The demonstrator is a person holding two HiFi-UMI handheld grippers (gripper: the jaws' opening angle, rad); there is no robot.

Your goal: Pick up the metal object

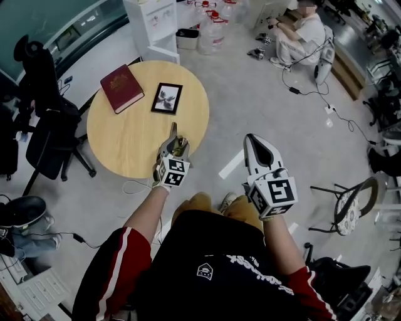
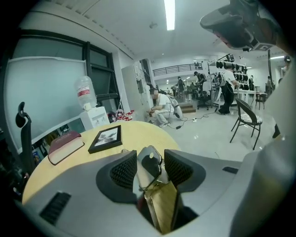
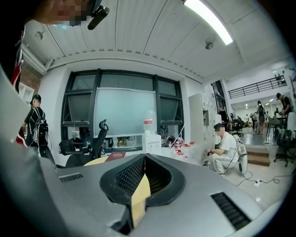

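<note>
The left tongs (image 1: 174,141) pinch the metal object (image 2: 150,165) over the worktop's (image 1: 125,135) near edge, seemingly clear of the surface, so the pick-up looks done. The right tongs (image 1: 254,143), pressed together and empty, hang beside the worktop, likely to stay out of the way.

I look to be working in a large open lab or workshop hall: a bare grey floor (image 1: 263,100) with cables (image 1: 292,90) trailing across it; strip lights (image 2: 169,14) on a high ceiling; a railed gallery (image 2: 178,69) at the far end; an office chair (image 1: 44,135); a water dispenser (image 2: 91,116); people (image 2: 227,90) standing at work tables.
</note>
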